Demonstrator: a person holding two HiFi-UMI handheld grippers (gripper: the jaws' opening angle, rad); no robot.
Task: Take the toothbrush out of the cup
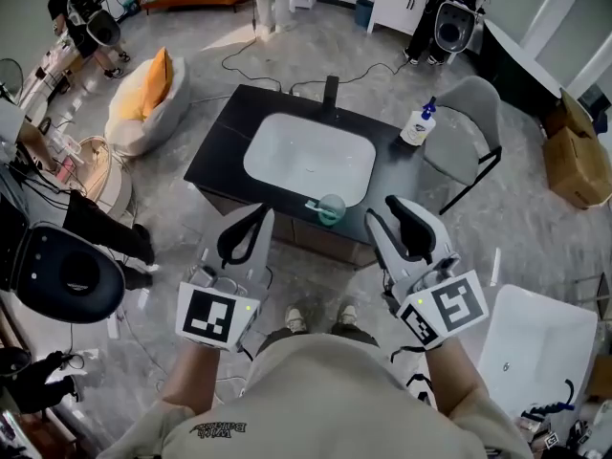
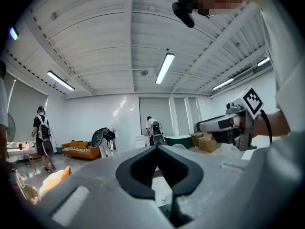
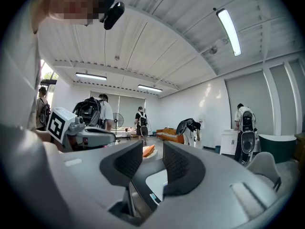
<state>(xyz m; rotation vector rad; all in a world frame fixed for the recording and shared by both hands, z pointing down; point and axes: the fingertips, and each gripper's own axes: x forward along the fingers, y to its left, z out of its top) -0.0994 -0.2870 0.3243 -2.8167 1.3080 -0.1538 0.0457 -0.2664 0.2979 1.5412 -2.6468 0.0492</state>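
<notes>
A clear teal cup (image 1: 332,209) stands at the front edge of the black vanity counter (image 1: 215,151), just before the white sink (image 1: 308,156). The toothbrush (image 1: 313,205) sits in it, its teal end leaning out to the left. My left gripper (image 1: 258,210) hovers short of the counter, left of the cup, with its jaw tips touching and nothing between them. My right gripper (image 1: 384,210) is held to the right of the cup, jaws a little apart and empty. In the gripper views, the left gripper (image 2: 156,148) and right gripper (image 3: 152,149) point level across the room.
A black faucet (image 1: 330,89) rises behind the sink, and a soap bottle with a blue pump (image 1: 418,125) stands at the counter's right end. A grey chair (image 1: 469,132) is beside it. A beanbag (image 1: 143,103), cardboard boxes (image 1: 574,151) and a white tub (image 1: 535,352) surround the vanity.
</notes>
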